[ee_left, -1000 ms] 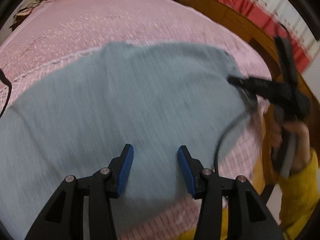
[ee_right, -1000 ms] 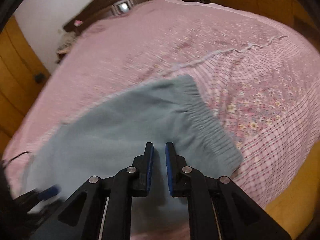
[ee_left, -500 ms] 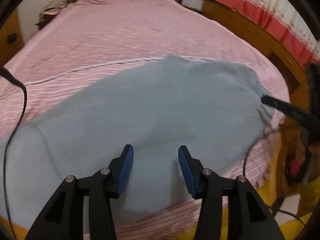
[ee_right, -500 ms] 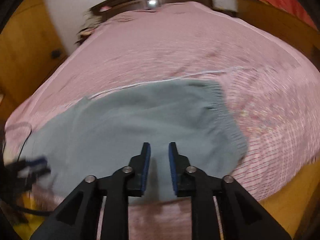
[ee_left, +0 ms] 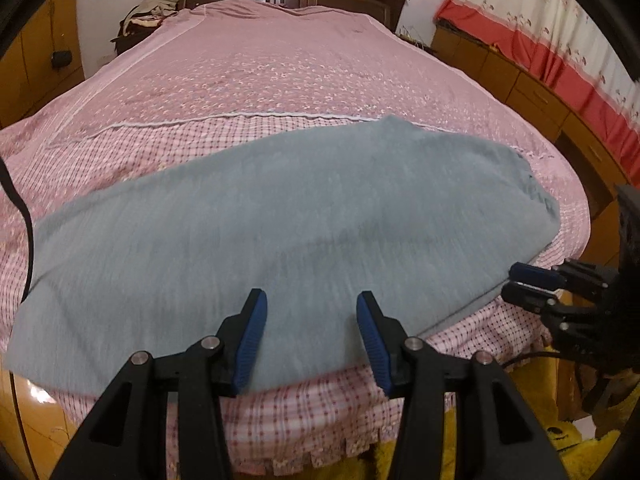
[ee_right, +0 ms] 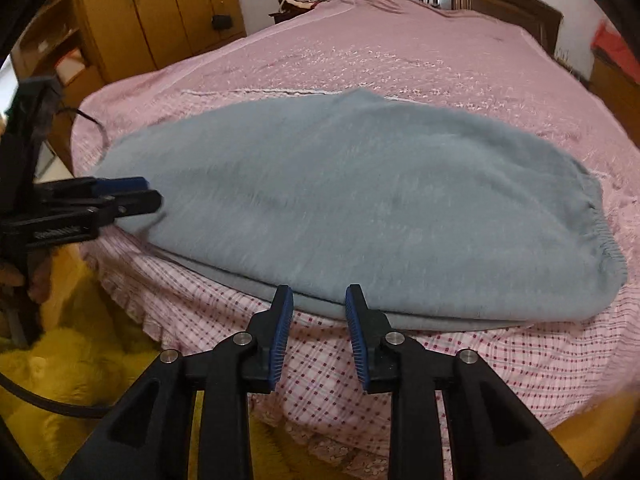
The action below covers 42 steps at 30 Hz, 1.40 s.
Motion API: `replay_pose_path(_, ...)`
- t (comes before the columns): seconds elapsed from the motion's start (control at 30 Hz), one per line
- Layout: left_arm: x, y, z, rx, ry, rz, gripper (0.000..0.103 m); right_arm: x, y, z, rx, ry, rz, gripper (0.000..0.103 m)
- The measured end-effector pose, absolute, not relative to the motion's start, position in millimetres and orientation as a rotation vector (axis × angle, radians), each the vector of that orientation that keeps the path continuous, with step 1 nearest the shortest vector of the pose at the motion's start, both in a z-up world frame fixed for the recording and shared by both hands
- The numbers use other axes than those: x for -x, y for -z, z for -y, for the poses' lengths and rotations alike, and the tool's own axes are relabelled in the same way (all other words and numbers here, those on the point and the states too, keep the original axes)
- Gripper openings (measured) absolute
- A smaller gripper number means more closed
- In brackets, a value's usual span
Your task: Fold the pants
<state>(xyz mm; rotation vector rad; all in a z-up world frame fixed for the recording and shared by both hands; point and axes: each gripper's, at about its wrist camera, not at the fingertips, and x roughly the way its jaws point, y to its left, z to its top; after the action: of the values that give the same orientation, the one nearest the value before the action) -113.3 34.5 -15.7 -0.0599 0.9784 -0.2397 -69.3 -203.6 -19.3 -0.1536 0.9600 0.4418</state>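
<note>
I see one pair of grey pants lying flat across the near end of a big bed with a pink cover. Nothing sits on top of them. My left claw is apart and empty above their near edge. My right claw has just been opening, with nothing between its blue pads, at the folded edge. A wooden wardrobe shows only in the right view, a red and white curtain clearly only in the left view. One black cable hangs beside the bed.
</note>
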Motion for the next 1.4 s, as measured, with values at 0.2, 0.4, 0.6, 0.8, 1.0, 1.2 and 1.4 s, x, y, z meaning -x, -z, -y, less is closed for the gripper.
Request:
replay_pose_path(0.2,116,14,-42,0.082,0.218,-0.970,0.049,74,28,178,0.375,-0.384,-0.926,0.034)
replay_pose_path(0.4,114,15,-46,0.079,0.208,-0.971,0.049,66,32,173,0.374,-0.356,-0.898,0.034)
replay_pose_path(0.6,115,17,-46,0.073,0.205,-0.968,0.049,61,31,178,0.265,-0.387,-0.871,0.034)
replay_pose_path(0.8,116,19,-45,0.068,0.198,-0.969,0.049,71,39,170,0.319,-0.405,-0.901,0.035)
replay_pose_path(1.0,116,19,-45,0.073,0.202,-0.969,0.049,81,43,155,0.425,-0.429,-0.881,0.041)
replay_pose_path(1.2,117,20,-45,0.071,0.201,-0.970,0.049,66,32,159,0.339,-0.373,-0.834,0.040)
replay_pose_path(1.4,118,20,-46,0.074,0.202,-0.970,0.049,66,16,171,0.171,-0.459,-0.776,0.040)
